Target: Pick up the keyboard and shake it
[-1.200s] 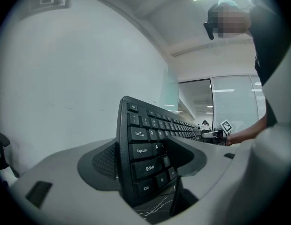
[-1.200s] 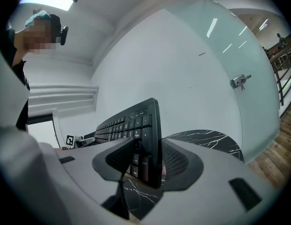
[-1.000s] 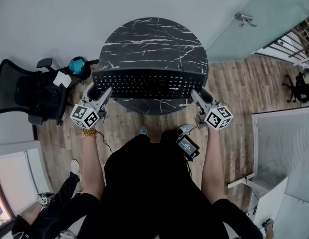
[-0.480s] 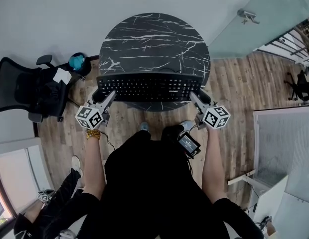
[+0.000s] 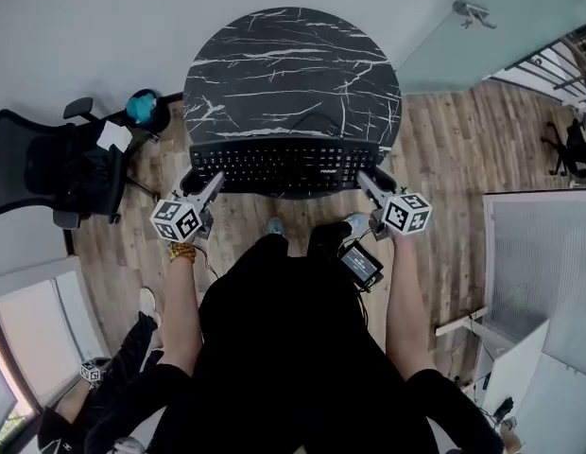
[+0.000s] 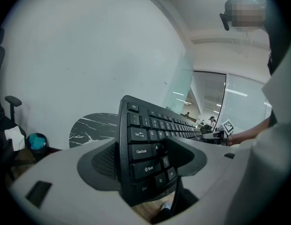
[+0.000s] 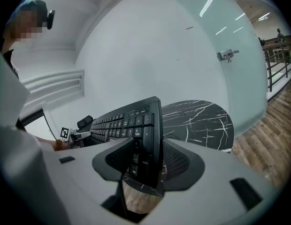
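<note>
A black keyboard (image 5: 284, 167) is held level in the air over the near edge of the round black marble table (image 5: 293, 74). My left gripper (image 5: 200, 184) is shut on its left end, the pads clamping top and underside beside the Caps Lock and Shift keys (image 6: 145, 156). My right gripper (image 5: 369, 181) is shut on its right end, its pads pressed on the number-pad side of the keyboard (image 7: 144, 139). Both marker cubes show in the head view, one at each end.
A black office chair (image 5: 57, 173) stands left of the table, with a teal object (image 5: 140, 108) on a stool by it. A glass wall with a door handle (image 5: 473, 11) runs at the back right. White furniture (image 5: 539, 282) sits at the right.
Both grippers have come down and toward me with the keyboard; it now lies lower over the table's near edge, still gripped at both ends.
</note>
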